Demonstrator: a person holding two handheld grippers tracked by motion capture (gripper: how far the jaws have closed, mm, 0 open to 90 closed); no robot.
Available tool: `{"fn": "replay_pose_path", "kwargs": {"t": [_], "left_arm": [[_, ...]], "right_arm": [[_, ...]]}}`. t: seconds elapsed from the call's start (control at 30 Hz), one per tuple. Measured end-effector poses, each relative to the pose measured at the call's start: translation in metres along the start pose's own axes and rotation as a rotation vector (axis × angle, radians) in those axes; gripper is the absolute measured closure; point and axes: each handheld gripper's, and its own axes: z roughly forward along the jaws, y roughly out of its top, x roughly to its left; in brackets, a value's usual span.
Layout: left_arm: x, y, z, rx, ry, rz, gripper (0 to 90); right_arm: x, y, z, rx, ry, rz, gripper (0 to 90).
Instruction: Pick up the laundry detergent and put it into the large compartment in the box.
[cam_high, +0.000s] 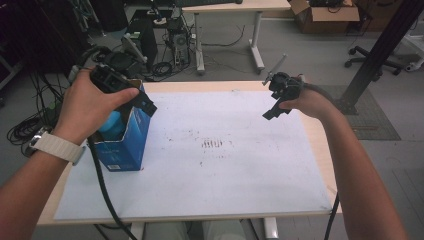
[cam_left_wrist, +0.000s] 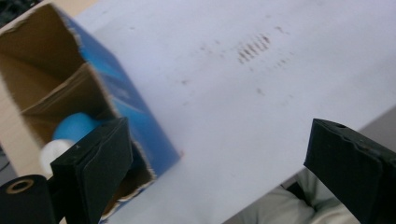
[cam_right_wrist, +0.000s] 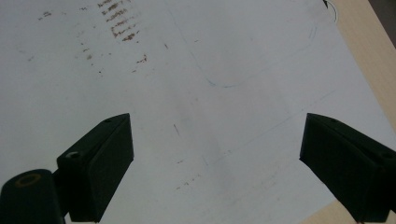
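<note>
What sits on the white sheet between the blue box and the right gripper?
Nothing stands there: between the blue box and the right gripper the white sheet is bare apart from brownish smudges, as the high view shows.

The left hand grips the left gripper from above, wrist bent, a pale watch strap on the forearm; its jaws stand wide apart with nothing between them. The right hand holds the right gripper raised, tips angled down and toward the left; its jaws also gape wide, empty. Both forearms reach in from the near edge, well apart.
</note>
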Motion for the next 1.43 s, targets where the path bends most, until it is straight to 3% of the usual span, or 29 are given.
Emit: {"fn": "replay_pose_path", "kwargs": {"t": [0.23, 0.43, 1.13, 1.43], "left_arm": [[-0.028, 0.0, -0.001, -0.009, -0.044, 0.086, 7.3], [-0.042, -0.002, 0.003, 0.001, -0.06, 0.121, 7.0], [-0.048, 0.002, 0.016, 0.018, -0.076, 0.132, 7.2], [-0.045, 0.002, 0.017, 0.014, -0.075, 0.124, 7.1]], "right_arm": [[0.0, 0.001, 0.002, 0.002, 0.002, -0.007, 9.8], [0.002, 0.0, 0.003, 0.001, 0.002, -0.006, 9.7], [0.005, 0.004, 0.005, 0.002, 0.007, -0.016, 9.7], [0.003, 0.002, 0.004, -0.001, 0.007, -0.01, 9.7]]}}
